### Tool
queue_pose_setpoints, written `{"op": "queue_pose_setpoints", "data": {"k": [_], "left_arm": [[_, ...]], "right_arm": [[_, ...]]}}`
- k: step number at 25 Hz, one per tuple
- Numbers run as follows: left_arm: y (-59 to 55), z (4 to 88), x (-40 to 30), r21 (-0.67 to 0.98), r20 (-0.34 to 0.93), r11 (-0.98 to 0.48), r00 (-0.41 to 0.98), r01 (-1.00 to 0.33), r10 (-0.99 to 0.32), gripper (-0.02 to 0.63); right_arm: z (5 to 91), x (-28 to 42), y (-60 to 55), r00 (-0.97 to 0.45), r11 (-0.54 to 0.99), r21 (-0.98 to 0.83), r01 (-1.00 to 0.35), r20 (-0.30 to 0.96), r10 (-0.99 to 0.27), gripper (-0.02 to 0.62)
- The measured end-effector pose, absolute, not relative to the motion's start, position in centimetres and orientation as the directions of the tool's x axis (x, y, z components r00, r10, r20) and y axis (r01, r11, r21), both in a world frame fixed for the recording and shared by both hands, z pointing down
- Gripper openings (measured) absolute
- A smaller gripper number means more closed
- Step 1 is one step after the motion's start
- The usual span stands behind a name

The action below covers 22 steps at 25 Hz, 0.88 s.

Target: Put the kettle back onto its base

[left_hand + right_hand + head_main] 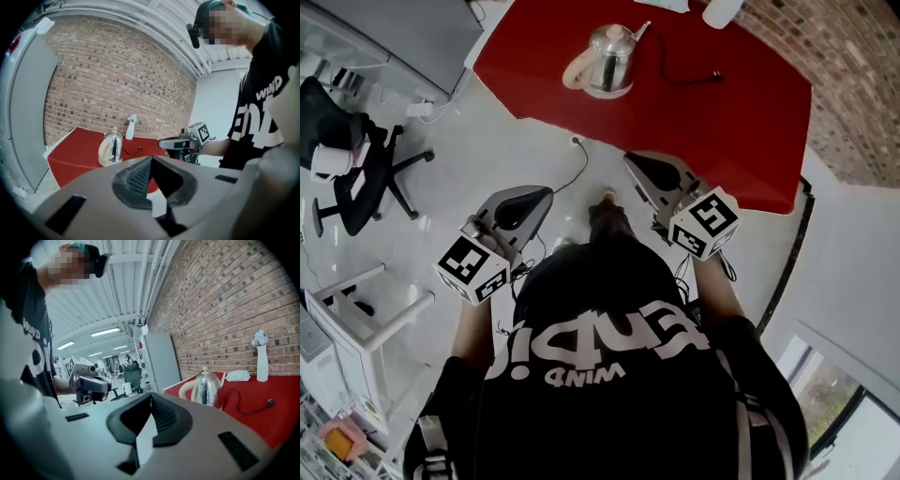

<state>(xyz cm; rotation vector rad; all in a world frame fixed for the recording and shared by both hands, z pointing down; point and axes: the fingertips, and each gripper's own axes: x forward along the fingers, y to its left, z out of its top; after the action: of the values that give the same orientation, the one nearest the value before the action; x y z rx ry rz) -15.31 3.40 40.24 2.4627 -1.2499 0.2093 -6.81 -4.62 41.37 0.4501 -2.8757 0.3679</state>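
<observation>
Seemingly you are only on the approach: both grippers are empty and well short of the kettle (pixel 609 58).
Your left gripper (pixel 151 160) and right gripper (pixel 151 397) have their jaws closed on nothing, side by side before your chest and tipped slightly down. The kettle stands far ahead of both jaws on the red table (pixel 722 122), perhaps already on its base (pixel 611 93). Next, close in and open one pair.

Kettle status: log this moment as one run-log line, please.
kettle: upright on red table, untouched | left gripper: shut, empty | right gripper: shut, empty | both short of the table
</observation>
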Motion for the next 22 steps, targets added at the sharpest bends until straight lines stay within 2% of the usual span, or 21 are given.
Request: {"op": "queue_pose_setpoints", "data": {"k": [10, 22], "left_arm": [[7.8, 40.4, -14.0, 0.232, 0.305, -0.602, 0.644, -0.764, -0.701, 0.008], [8.9, 39.6, -10.5, 0.225, 0.296, -0.61, 0.65, -0.76, -0.7, 0.008]], "right_arm": [[38.5, -4.7, 2.9, -0.913, 0.911, -0.168, -0.378, 0.234, -0.336, 0.023], [36.9, -1.9, 7.4, -0.933, 0.952, -0.136, -0.273, 0.279, -0.227, 0.023]]}}
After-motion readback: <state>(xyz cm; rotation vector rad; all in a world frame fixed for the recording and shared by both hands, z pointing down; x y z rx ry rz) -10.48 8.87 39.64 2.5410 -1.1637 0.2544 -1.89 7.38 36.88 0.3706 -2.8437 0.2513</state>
